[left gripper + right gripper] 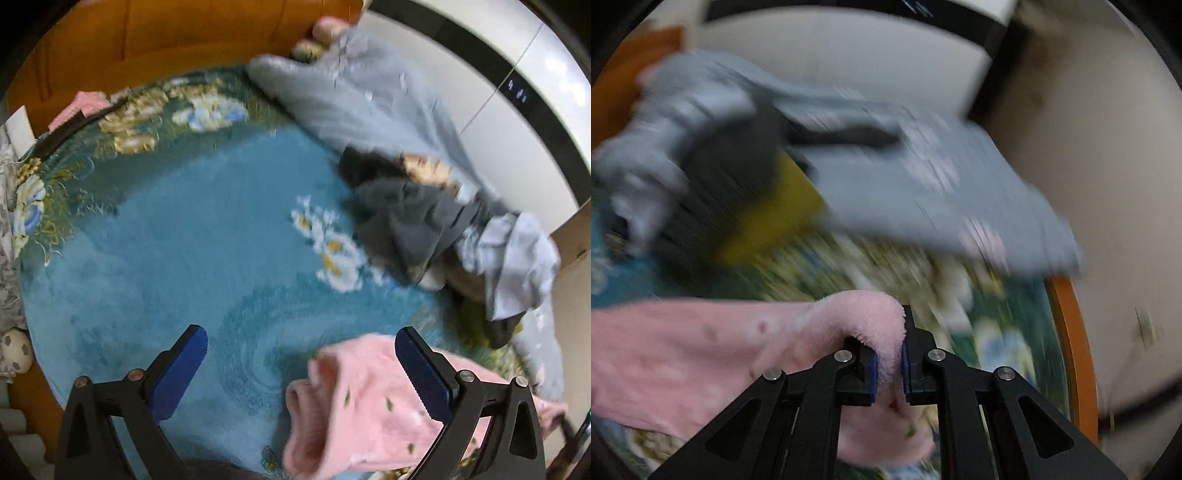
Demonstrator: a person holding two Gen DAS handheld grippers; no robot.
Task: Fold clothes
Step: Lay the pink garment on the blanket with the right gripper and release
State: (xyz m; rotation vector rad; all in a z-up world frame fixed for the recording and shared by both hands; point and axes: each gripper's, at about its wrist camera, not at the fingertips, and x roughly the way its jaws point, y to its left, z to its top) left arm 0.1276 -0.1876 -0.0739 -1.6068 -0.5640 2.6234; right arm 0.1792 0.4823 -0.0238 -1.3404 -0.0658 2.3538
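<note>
Two grippers over blue floral rug (155,251), left gripper (301,350) spread empty, right gripper (888,363) clamped on pink fleece garment (683,350), grey clothes pile (369,103) beyond.

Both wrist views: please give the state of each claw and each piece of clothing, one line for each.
left claw: open, holding nothing, above the rug.
right claw: shut on the pink fleece garment.
pink fleece garment: pinched at a fold, unfolded, draped over the rug.
grey-blue garment: lying spread out, unfolded.
dark grey garment: crumpled in the pile.
floral rug: lying flat.
</note>
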